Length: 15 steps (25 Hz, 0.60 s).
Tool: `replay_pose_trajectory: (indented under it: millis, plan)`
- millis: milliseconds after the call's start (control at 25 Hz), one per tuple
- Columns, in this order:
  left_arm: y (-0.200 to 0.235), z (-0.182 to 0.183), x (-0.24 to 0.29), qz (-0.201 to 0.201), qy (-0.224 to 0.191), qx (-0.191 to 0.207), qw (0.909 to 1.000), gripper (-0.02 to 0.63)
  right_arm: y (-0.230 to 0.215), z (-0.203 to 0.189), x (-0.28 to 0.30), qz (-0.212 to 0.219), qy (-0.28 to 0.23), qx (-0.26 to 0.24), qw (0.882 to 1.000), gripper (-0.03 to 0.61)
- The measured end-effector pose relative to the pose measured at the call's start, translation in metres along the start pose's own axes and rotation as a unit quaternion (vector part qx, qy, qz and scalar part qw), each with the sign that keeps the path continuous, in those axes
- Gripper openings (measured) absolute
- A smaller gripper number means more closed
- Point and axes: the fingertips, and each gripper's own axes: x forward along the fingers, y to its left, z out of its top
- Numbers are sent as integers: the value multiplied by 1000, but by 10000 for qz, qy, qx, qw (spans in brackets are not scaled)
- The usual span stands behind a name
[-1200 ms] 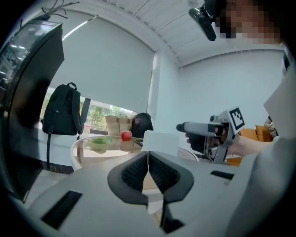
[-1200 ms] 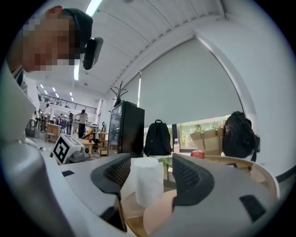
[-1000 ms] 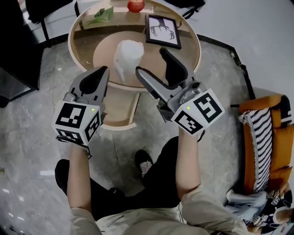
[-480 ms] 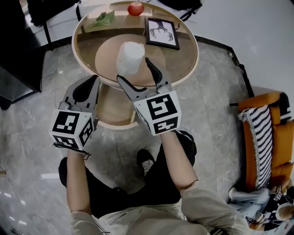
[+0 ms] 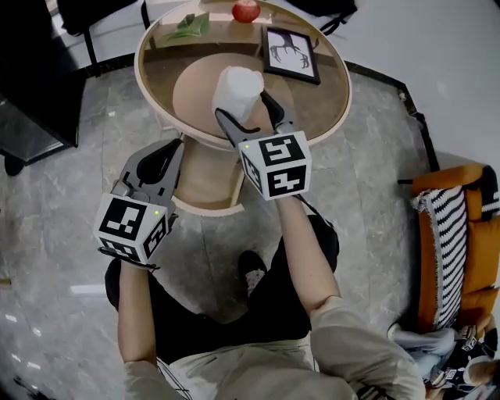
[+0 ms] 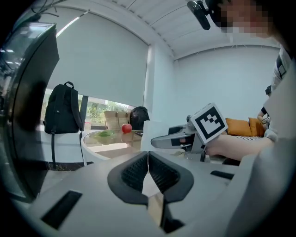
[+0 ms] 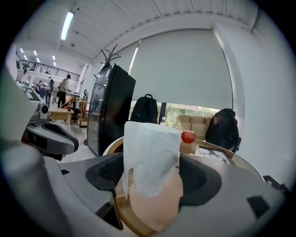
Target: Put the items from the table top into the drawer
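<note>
Right gripper (image 5: 244, 105) wide open astride white tissue (image 5: 238, 84), picture frame (image 5: 291, 53) just beyond. Left gripper (image 5: 160, 152) closed, empty, by open drawer (image 5: 205, 205). Earlier, right gripper sat short of the tissue.

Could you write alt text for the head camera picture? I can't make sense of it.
Seen from above, the right gripper reaches over a round glass-topped table, its open tongs either side of a white paper roll. The left gripper, tongs shut, hangs by the open drawer below. An apple, a framed picture and a green leaf lie farther back.
</note>
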Motion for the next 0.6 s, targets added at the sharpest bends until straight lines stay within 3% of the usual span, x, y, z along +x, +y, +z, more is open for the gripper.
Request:
replay_pose_trajectory:
  millis: [200,400,440,520,600]
  plan:
    - [3,-11,-4,52,60,-37,10000,21,-5,2,13,-172,91,-408,9990,357]
    - [0,-16,-9,47,62,1,10000,21,0,7,16,64,-19,-260,9996,353]
    - [0,-17,-9,54,65,-8,10000,21,1,8,17,88,-51,-215,9997,342]
    - [1,-19,-10,60,56,-30,10000,21,1,10,16,127,-100,-118,9998,228]
    - [0,-20,-12,49,35,-57,10000,21,1,9,15,174,-105,-57,9998,223]
